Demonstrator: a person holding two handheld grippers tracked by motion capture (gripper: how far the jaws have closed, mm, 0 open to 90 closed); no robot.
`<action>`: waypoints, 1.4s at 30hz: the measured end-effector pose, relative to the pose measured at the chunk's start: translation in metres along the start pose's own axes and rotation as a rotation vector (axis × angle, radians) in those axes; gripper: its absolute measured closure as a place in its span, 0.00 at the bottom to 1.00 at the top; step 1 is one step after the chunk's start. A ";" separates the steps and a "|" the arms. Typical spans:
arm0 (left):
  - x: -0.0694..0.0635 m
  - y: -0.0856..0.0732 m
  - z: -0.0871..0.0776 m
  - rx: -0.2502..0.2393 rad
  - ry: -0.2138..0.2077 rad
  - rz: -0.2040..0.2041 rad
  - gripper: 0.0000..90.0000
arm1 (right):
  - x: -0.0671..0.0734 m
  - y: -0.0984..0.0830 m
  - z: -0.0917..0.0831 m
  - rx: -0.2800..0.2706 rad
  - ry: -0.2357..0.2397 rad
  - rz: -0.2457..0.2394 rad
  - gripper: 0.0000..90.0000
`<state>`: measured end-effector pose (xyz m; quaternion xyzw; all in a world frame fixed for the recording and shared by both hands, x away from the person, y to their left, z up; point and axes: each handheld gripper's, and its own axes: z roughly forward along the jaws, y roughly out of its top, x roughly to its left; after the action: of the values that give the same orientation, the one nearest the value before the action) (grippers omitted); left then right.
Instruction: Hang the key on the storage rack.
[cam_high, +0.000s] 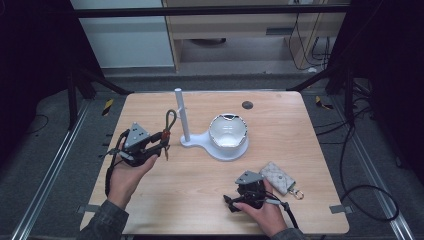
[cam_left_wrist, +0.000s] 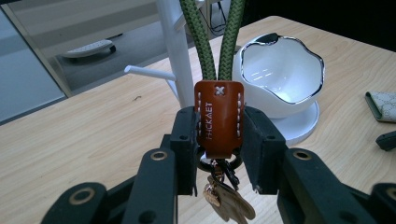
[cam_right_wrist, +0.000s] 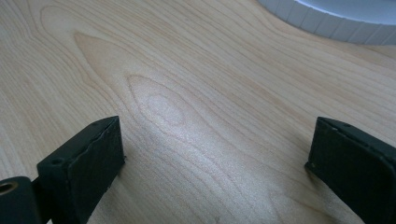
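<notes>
Keychain (cam_left_wrist: 218, 119) clamped in left gripper (cam_left_wrist: 218, 140); right gripper (cam_right_wrist: 215, 154) wide open, seemingly empty.

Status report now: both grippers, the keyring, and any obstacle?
Left gripper shut on keyring, near white stand. Right gripper open, resting on table. Path clear.

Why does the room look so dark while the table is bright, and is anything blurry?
High view: light falls on the table, surroundings stay dark. Left gripper view: leather tab sharp, glare on the bowl rim, background soft. Right gripper view: a pale sheen on the wood, near jaws slightly soft.
</notes>
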<state>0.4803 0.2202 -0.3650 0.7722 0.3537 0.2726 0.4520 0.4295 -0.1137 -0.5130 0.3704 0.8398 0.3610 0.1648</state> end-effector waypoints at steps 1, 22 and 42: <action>0.000 0.002 0.003 0.000 0.001 -0.003 0.74 | 0.000 0.000 0.000 0.000 0.001 0.000 0.04; 0.008 -0.004 0.050 0.053 0.038 -0.048 0.74 | 0.000 0.000 0.000 -0.001 0.000 0.001 0.04; 0.006 -0.010 0.071 0.076 0.042 -0.056 0.74 | 0.000 0.000 0.000 -0.001 0.000 0.000 0.04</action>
<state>0.5339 0.1921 -0.4047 0.7726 0.3949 0.2625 0.4221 0.4295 -0.1137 -0.5130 0.3704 0.8397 0.3613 0.1647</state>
